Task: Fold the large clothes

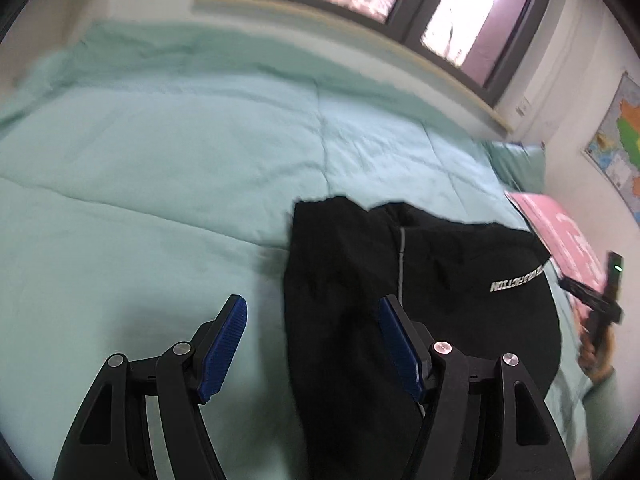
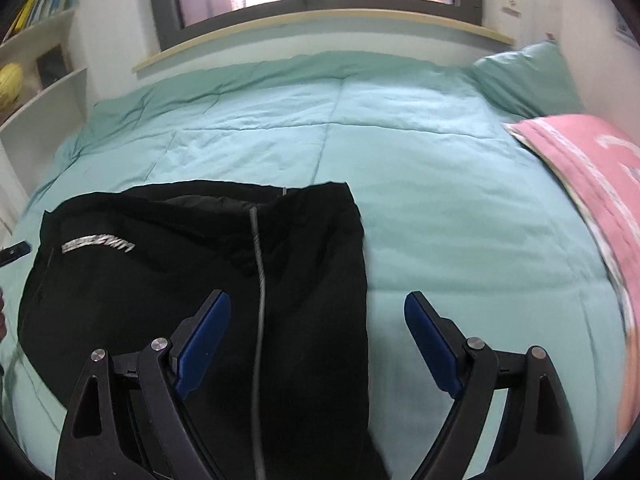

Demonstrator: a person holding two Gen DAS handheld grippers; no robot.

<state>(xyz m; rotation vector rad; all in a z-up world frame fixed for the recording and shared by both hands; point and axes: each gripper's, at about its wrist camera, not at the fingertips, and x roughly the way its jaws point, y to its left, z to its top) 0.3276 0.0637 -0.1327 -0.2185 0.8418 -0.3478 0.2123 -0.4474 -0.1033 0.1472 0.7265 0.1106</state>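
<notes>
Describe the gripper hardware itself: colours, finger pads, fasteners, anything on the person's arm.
Both the left gripper and right gripper have black linkage arms with silver pivot pins and ribbed blue pads. No cables show. A pale green sleeve covers the right forearm.

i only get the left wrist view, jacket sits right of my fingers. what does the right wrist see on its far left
Observer: White shelves stand by the bed, with a yellow ball on one.
Operator: where's the right gripper over the jacket
Observer: The right gripper is open; its left finger is over the black jacket, its right finger over the green quilt.
Operator: zipper visible?
Observer: Yes, a grey zipper line runs down the jacket between the fingers.
</notes>
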